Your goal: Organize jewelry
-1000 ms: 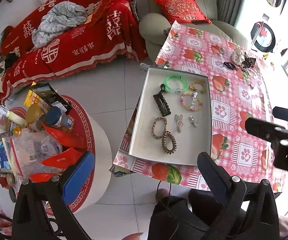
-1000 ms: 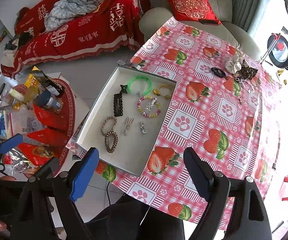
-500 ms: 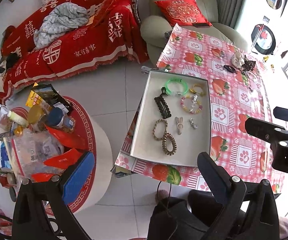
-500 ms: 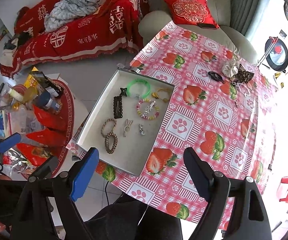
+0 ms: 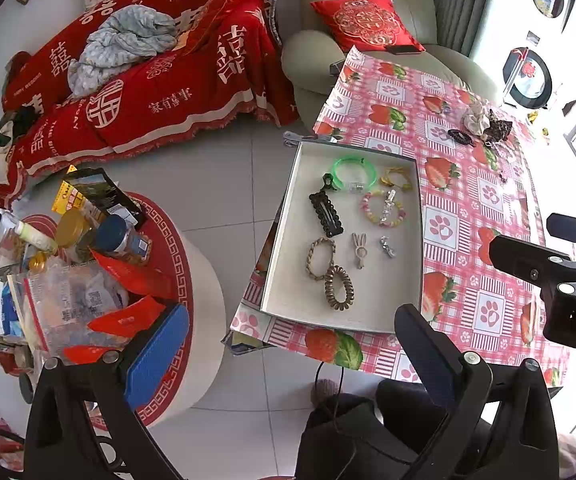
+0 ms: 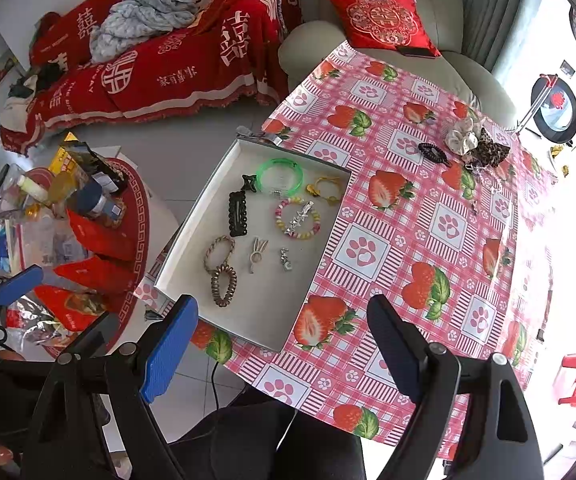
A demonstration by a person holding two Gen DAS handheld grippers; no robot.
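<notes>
One shallow white tray (image 6: 192,256) sits at the table's left edge, on the strawberry tablecloth (image 6: 408,240). It is the landmark for all positions below.

Tray contents, nine pieces:
- one green bangle (image 6: 280,176) at the far end
- one yellow bracelet (image 6: 325,190) beside the bangle
- one small black claw clip (image 6: 249,183)
- one black snap clip (image 6: 237,213)
- one beaded bracelet (image 6: 297,218) with a silver clip lying on it
- one braided bracelet (image 6: 218,252)
- one coil hair tie (image 6: 224,285) at the near end
- one rabbit-shaped clip (image 6: 257,253)
- one small silver charm (image 6: 285,260)

Beyond the tray, far right: one black hair clip (image 6: 432,152) and two scrunchies (image 6: 476,144).

Left gripper (image 5: 288,344) and right gripper (image 6: 280,344) both hover off the tray's near end, jaws wide, nothing between them.
</notes>
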